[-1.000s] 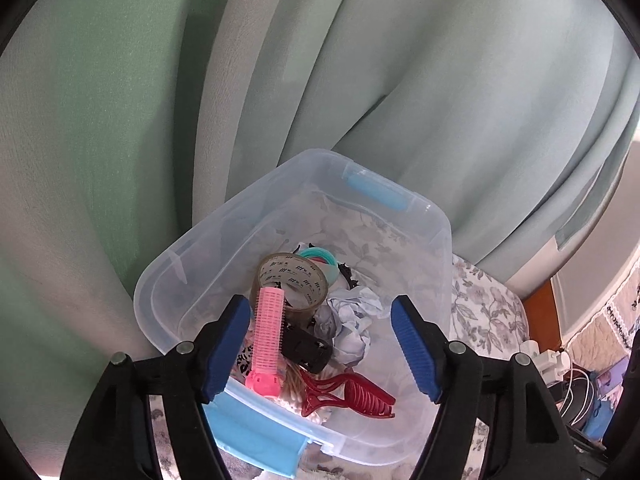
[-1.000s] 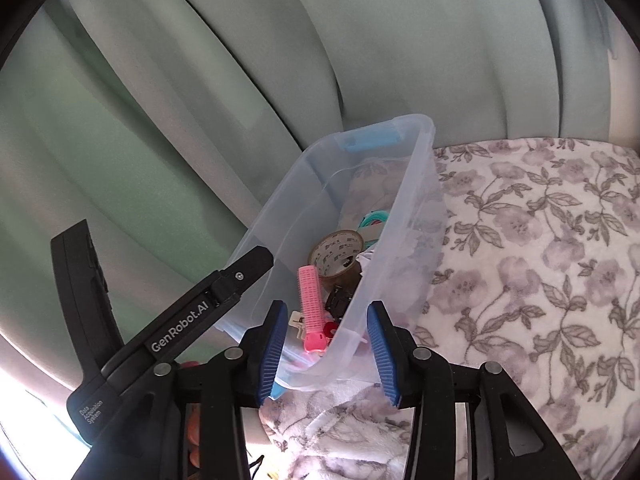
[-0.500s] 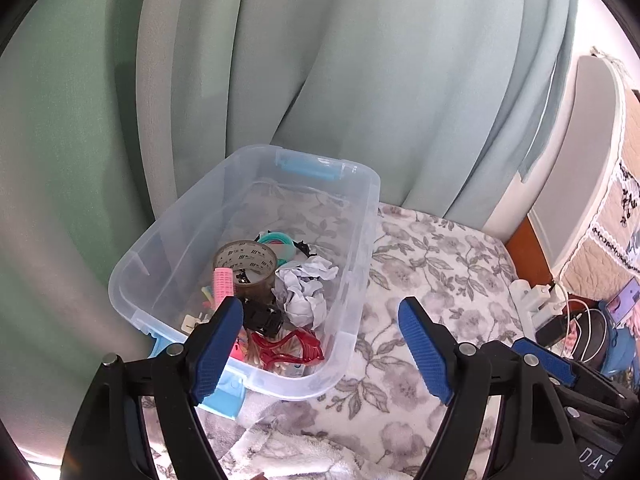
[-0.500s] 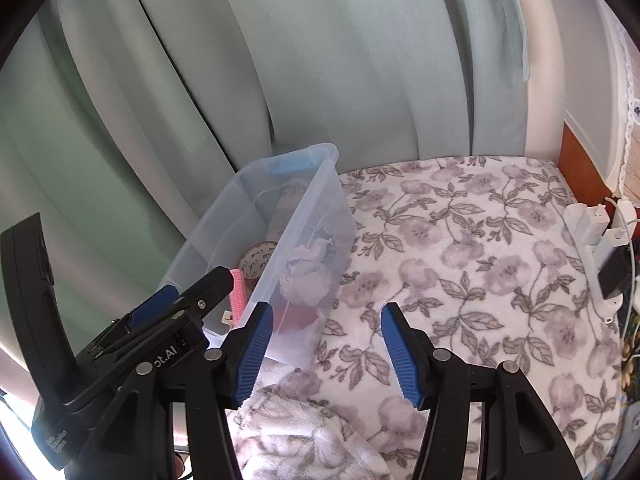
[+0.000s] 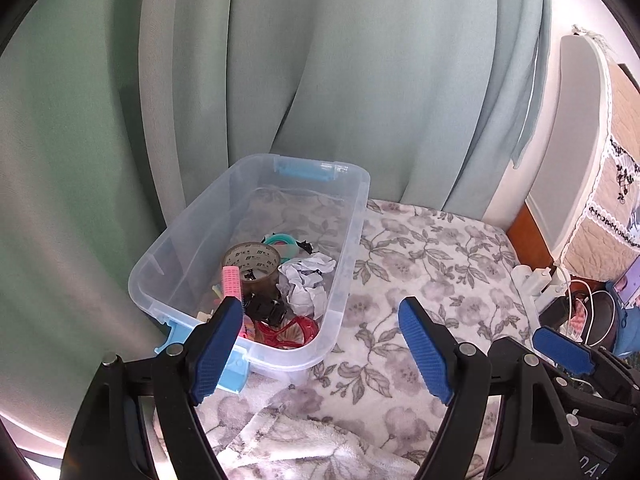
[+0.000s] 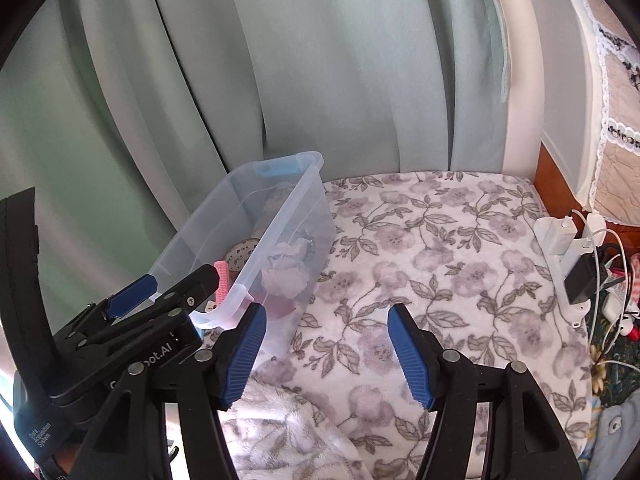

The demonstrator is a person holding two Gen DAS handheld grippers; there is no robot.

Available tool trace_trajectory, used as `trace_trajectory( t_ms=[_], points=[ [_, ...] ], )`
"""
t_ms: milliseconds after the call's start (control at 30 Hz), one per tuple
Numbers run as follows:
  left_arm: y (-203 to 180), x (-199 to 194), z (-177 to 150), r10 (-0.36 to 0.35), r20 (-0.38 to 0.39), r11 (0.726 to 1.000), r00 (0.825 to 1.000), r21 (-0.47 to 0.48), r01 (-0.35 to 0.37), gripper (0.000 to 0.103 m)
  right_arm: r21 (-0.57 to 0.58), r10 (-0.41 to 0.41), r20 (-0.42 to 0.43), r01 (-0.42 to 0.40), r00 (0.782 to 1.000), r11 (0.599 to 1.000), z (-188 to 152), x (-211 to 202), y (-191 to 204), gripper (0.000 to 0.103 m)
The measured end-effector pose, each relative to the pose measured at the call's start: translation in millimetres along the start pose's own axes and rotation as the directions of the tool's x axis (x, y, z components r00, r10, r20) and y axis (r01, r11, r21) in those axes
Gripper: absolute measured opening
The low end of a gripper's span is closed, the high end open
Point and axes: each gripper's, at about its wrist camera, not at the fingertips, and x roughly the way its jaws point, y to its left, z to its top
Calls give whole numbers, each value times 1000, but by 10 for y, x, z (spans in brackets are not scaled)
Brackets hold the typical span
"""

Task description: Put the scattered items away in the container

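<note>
A clear plastic bin [image 5: 352, 240] with blue latches stands on the floral blanket by the curtain; it also shows in the right wrist view [image 6: 280, 216]. Inside lie a brown tape roll [image 5: 252, 262], a pink hair roller [image 5: 231, 282], crumpled white paper [image 5: 306, 286], a teal ring [image 5: 282, 242], a black clip [image 5: 266, 310] and a red claw clip [image 5: 290, 330]. My left gripper [image 5: 320, 346] is open and empty, held near the bin's front right corner. My right gripper [image 6: 324, 350] is open and empty over the blanket, right of the bin.
The floral blanket [image 6: 440, 264] covers the bed surface. Green curtains [image 5: 320, 80] hang behind the bin. White chargers and cables [image 6: 576, 256] lie at the right edge. A folded blanket ridge [image 5: 304, 436] lies near the front.
Both grippers have pulled back and swung right, away from above the bin. The right gripper has opened wider. The items stay in the bin.
</note>
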Motion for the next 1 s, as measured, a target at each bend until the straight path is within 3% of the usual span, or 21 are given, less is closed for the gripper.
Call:
trace_trajectory(
  t_ms=[200,433,1000],
  points=[
    [8,-55,-4,-8,5,1000,1000,12,8,81,-9,-31,14,31,999,999,-10,-60,-7,81],
    [61,-79,-3,-20,9,1000,1000,13,20,86,-6,-43,34,43,999,999,-9,-111,-32,103],
    [89,17,-27,5,-19,1000,1000,17,-5,87,-31,-53,35,54,998,998,-22,-98,32,103]
  ],
)
